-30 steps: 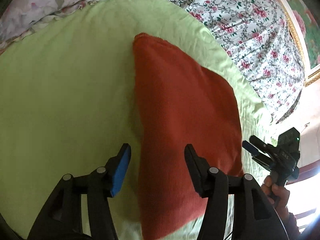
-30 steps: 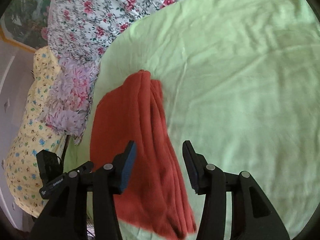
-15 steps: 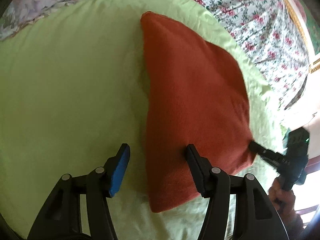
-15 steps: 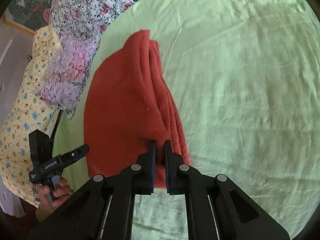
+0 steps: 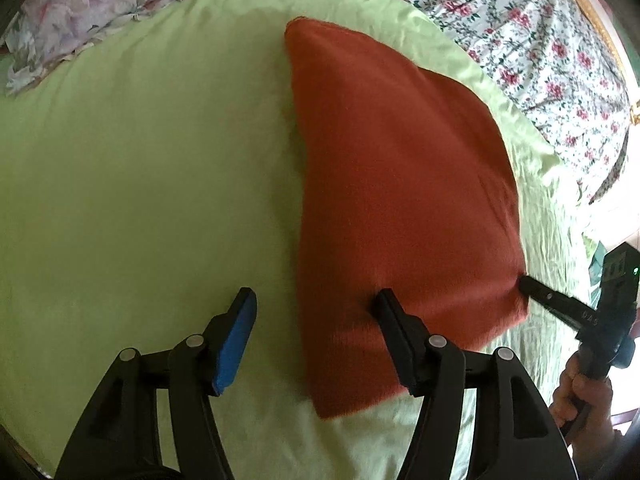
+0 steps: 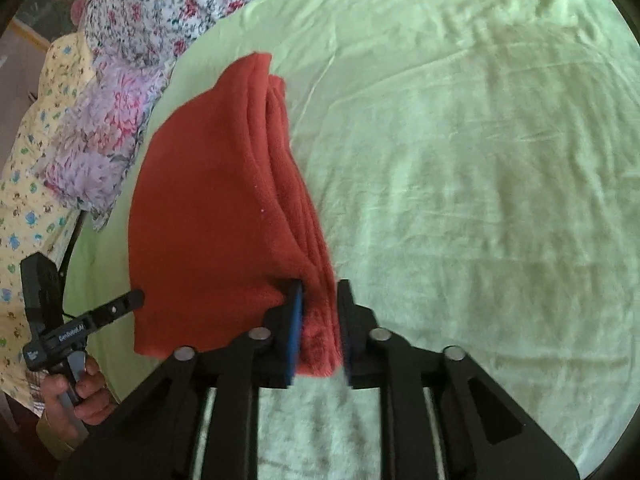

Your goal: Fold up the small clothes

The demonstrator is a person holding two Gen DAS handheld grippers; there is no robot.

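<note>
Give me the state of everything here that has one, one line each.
red cloth, folded in layers, lying flat on the green sheet
left gripper, open, straddling the cloth's near edge
right gripper, jaws have just been opening, the cloth's layered corner between them

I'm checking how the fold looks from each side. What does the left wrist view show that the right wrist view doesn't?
Only the left wrist view shows the red cloth's smooth flat top, with the left gripper open astride its near edge.

Only the right wrist view shows the cloth's stacked layered edges between the right gripper's fingers, whose jaws have just been opening, plus a yellow patterned fabric.

Both show the green sheet and floral bedding.
</note>
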